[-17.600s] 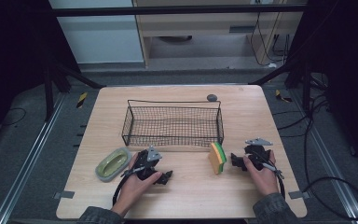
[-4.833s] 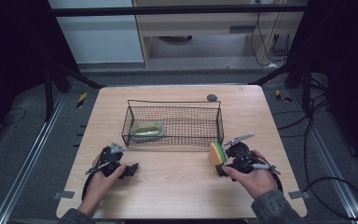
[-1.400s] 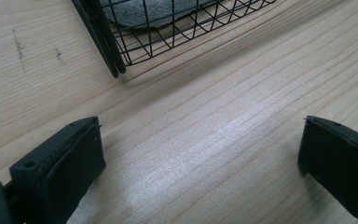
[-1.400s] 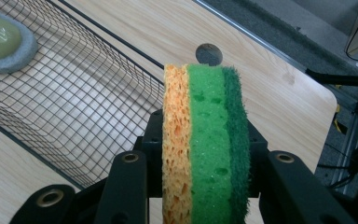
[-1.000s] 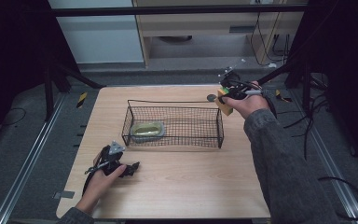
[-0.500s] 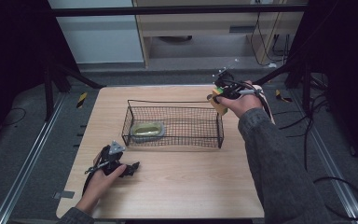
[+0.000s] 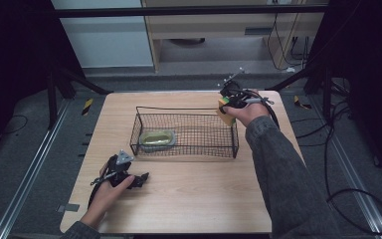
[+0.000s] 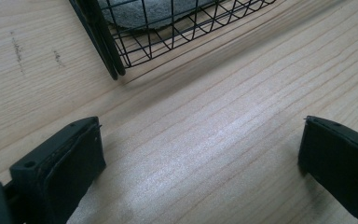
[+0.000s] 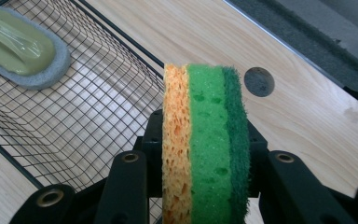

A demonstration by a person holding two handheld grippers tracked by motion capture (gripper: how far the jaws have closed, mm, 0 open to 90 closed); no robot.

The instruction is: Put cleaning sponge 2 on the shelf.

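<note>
Sponge [image 9: 206,140] clamped in my right gripper [image 7: 227,103] fingers, over the wire basket's [image 7: 186,110] far right corner.
I bring it inside the rim before releasing; left gripper [image 7: 138,179] idles wide open on the tabletop [image 7: 189,199].

A wire basket [image 7: 185,130] sits mid-table [image 7: 189,199], with a scrubbing pad [image 7: 155,138] inside at its left end. A sponge [image 7: 224,110] hangs over the basket's far right corner. The left gripper [image 7: 129,179] rests on the table before the basket's left end.
</note>
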